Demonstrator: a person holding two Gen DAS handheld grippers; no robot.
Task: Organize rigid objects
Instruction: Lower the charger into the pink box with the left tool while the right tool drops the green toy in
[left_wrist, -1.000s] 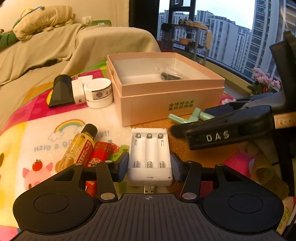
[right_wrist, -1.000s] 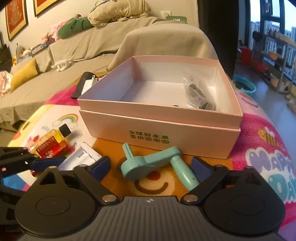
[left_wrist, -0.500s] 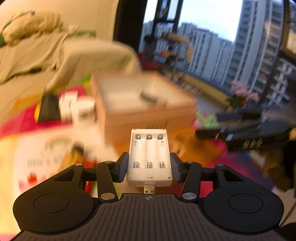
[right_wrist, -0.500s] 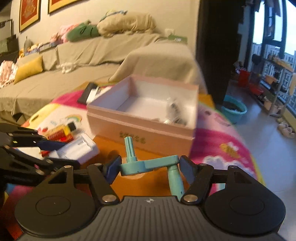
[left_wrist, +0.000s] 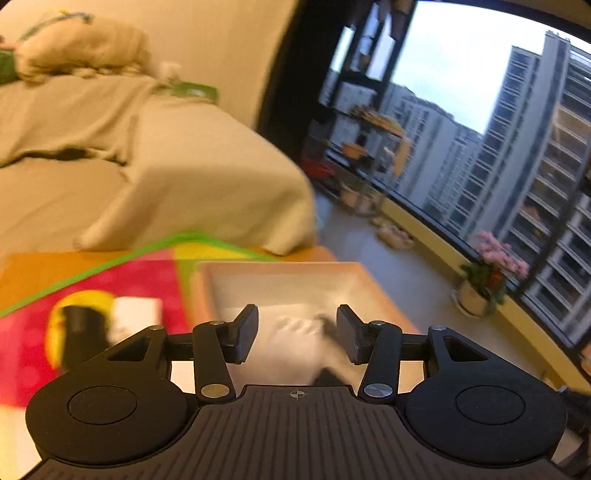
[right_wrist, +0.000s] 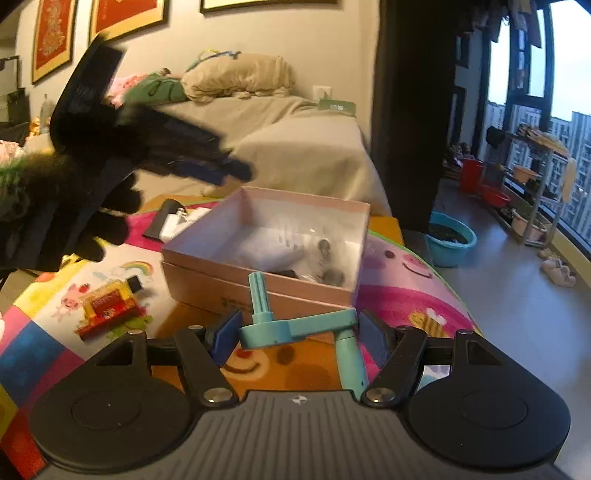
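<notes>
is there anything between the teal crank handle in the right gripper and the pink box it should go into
Nothing on the mat blocks it. The teal crank handle is clamped in the right gripper just short of the pink box. The left gripper hovers above the box's left side, so it could crowd the drop.

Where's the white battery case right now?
In the right wrist view the white battery case lies inside the pink box, left of the bagged dark item, below the open left gripper.
</notes>
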